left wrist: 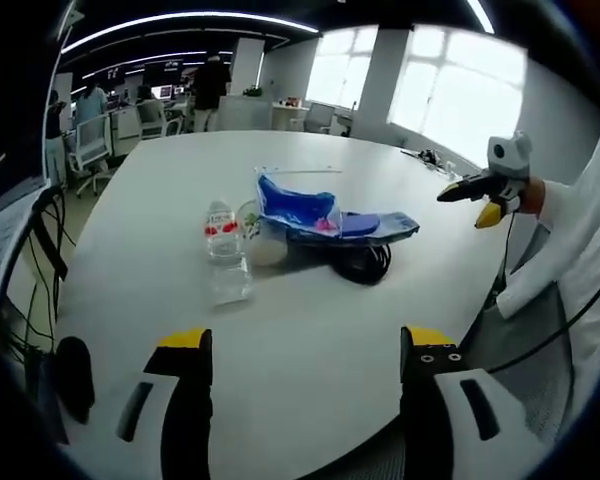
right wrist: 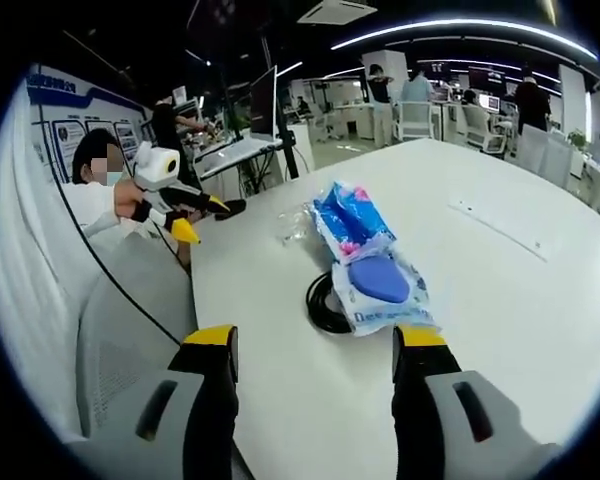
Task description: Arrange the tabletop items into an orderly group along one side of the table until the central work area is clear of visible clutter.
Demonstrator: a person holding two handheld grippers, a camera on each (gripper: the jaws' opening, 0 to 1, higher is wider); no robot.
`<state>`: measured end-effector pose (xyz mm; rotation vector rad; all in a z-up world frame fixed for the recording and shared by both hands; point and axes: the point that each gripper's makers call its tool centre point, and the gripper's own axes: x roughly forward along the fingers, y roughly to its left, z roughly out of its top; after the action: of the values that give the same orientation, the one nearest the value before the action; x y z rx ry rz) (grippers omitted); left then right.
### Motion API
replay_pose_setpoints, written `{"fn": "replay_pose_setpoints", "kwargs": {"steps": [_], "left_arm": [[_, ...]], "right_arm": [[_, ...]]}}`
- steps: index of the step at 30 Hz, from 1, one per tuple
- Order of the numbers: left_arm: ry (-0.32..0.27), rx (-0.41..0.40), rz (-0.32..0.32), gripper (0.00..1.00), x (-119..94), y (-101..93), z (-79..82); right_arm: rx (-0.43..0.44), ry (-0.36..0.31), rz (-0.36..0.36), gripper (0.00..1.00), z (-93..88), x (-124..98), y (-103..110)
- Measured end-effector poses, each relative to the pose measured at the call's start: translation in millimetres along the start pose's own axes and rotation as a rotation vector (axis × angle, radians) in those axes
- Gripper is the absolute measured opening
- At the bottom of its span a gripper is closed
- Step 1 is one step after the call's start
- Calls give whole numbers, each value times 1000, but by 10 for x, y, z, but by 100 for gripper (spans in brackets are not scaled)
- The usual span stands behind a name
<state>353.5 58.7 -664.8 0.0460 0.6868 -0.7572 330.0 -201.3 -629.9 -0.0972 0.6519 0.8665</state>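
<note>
On the white round table (left wrist: pixel 310 330) a clear water bottle (left wrist: pixel 222 232) stands next to a pale round cup (left wrist: pixel 266 243). Beside them lies a blue-and-clear plastic bag (left wrist: pixel 325 215) over a black cable coil (left wrist: pixel 365 264). My left gripper (left wrist: pixel 306 340) is open and empty, hovering at the near table edge, well short of the items. In the right gripper view the blue bag (right wrist: pixel 368 262) and cable coil (right wrist: pixel 322 300) lie just beyond my open, empty right gripper (right wrist: pixel 315 338). Each gripper also appears in the other's view: right gripper (left wrist: pixel 480 195), left gripper (right wrist: pixel 195 215).
A grey mesh chair (left wrist: pixel 525 340) stands at the table edge beside a white sleeve (left wrist: pixel 580 230). Black cables (left wrist: pixel 40 250) hang at the left edge. Small items (left wrist: pixel 430 157) lie at the far right rim. Office desks, chairs (left wrist: pixel 90 150) and people fill the background.
</note>
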Motion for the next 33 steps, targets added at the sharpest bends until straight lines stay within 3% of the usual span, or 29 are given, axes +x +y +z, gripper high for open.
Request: {"fn": "replay_pose_setpoints", "kwargs": {"steps": [15, 33], "left_arm": [[-2, 23, -5, 78, 79, 53, 134], [-43, 60, -25, 77, 269, 139, 491]], "right_arm": [[0, -31, 0, 60, 236, 166, -84], [0, -61, -19, 56, 512, 342, -259]]}}
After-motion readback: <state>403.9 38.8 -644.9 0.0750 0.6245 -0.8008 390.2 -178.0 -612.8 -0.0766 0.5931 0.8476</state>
